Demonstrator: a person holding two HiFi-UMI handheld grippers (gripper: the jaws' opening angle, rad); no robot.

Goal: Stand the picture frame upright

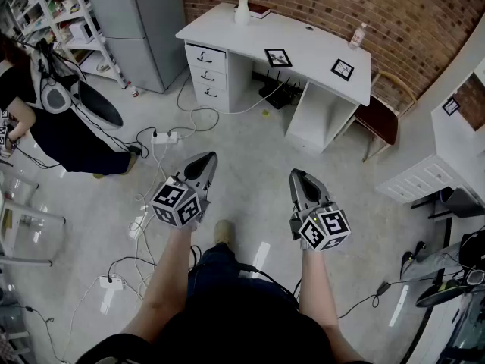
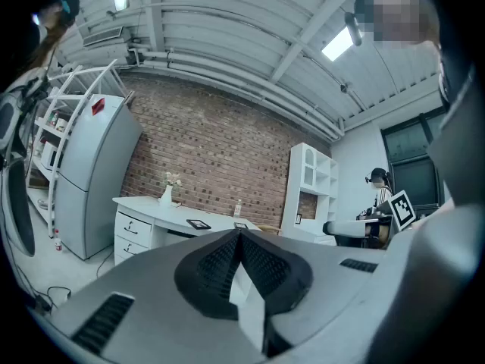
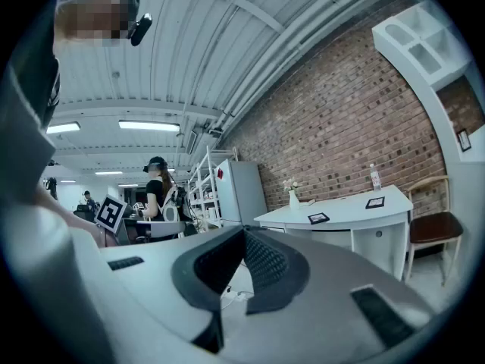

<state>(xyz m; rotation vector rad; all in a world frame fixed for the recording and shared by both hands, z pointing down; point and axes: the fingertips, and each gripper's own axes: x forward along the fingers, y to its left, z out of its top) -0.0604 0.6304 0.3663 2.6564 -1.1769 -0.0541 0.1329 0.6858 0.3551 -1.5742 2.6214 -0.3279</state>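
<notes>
Two black picture frames, one and the other, lie flat on the white desk across the room. They also show small in the left gripper view and the right gripper view. My left gripper and right gripper are held out over the floor, well short of the desk. Both are shut with nothing between their jaws, which meet along a closed seam in the left gripper and right gripper views.
A white vase and a bottle stand on the desk, with a chair at its right end. Cables and a power strip lie on the floor. A grey fridge and a person are at left, white cabinets at right.
</notes>
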